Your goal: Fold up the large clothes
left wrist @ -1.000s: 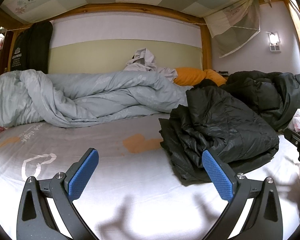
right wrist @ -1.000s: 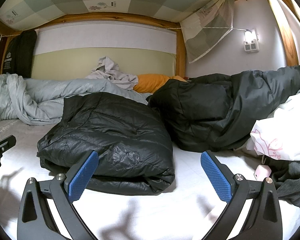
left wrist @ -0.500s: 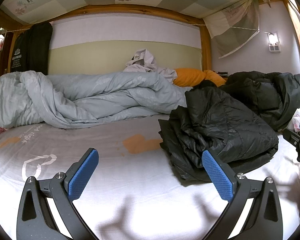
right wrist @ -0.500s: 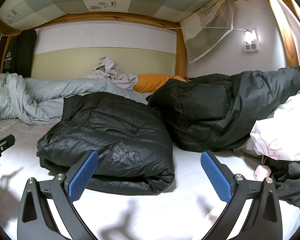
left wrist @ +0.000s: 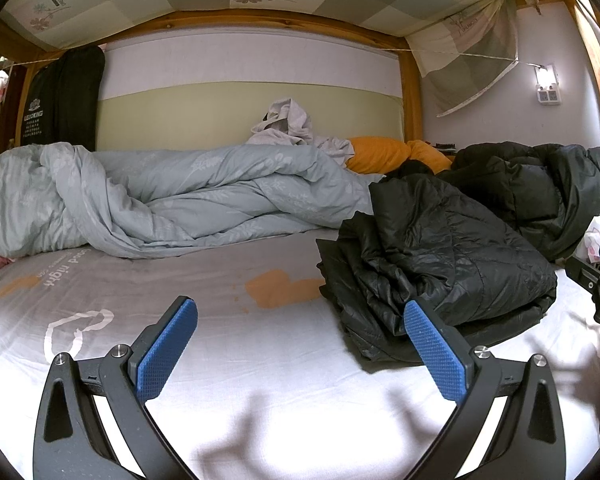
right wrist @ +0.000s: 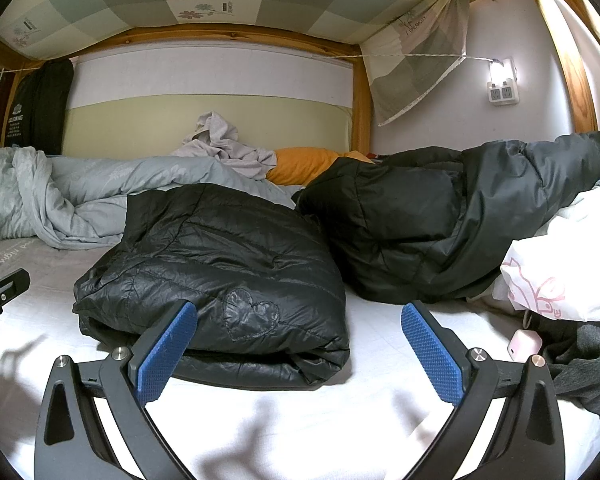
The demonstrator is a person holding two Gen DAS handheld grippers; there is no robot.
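Bed sheet (right wrist: 380, 332): folded black jacket (right wrist: 220, 272), seemingly untouched; both tongs spread.

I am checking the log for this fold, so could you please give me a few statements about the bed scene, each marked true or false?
1. The left gripper grips the folded black quilted puffer jacket. False: its jaws are open and hold nothing.
2. The right gripper has open jaws. True.
3. A second, darker padded coat lies heaped to the right of the folded jacket. True.
4. The crumpled pale grey-green duvet covers the folded jacket. False: it lies to the jacket's left, toward the wall.
5. An orange pillow lies by the headboard. True.
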